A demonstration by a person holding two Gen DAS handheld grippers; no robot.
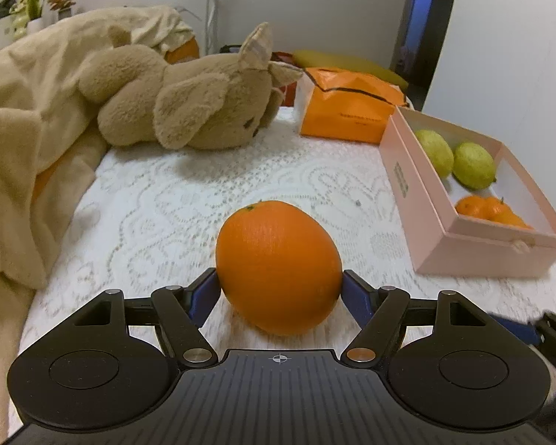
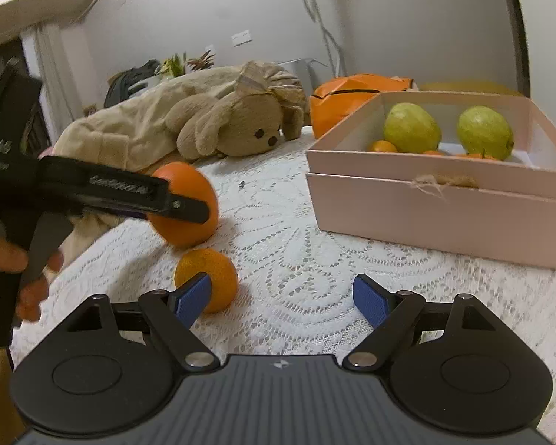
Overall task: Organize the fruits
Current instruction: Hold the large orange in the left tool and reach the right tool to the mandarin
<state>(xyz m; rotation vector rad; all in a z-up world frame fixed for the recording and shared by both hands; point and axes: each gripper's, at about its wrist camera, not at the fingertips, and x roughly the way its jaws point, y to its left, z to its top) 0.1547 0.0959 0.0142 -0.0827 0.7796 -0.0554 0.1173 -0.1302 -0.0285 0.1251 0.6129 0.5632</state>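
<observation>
Lace-covered worktop (image 1: 159,193), with the pink box (image 2: 426,204) on it holding green fruits (image 2: 411,128) and small oranges. Left gripper (image 1: 280,289) has its jaws clamped on the big orange (image 1: 278,267), just above the lace. Right gripper (image 2: 285,296) jaws wide, empty, small orange (image 2: 215,263) beside the left pad.

- Left gripper (image 2: 189,207), side of its black body in the right wrist view: raised lettering, reads roughly "GenRobot.AI"; blurred, not certain.
- Same tool, further back: pale letters "DAS", partly cut off.
- Orange bag (image 1: 346,107): dark print line, too small to read.
- Pink box (image 1: 459,244): label on side wall, illegible.
</observation>
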